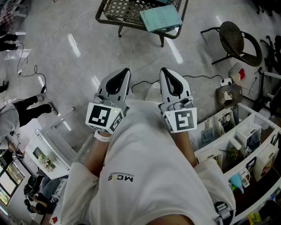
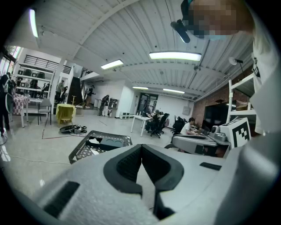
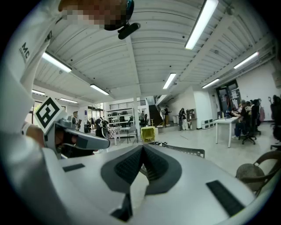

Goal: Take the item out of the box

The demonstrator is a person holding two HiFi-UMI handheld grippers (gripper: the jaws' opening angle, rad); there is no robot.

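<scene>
White shirt [image 1: 145, 176] is filling the foreground, left gripper [image 1: 125, 72] and right gripper [image 1: 164, 71] are hovering empty, jaws pressed together, and teal box [image 1: 160, 17] is lying in wire basket [image 1: 115, 9] at twelve o'clock, likely light, stiff, best gripped by an edge.

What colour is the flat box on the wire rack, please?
Pale teal box; head view shows it best.

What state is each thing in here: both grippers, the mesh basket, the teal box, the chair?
left gripper: shut, nothing between the jaws.
right gripper: shut, nothing between the jaws.
wire mesh basket: upright on the floor, holding the teal box.
teal box: lying flat in the basket, untouched, looks closed.
round-seat chair: upright, empty.
</scene>
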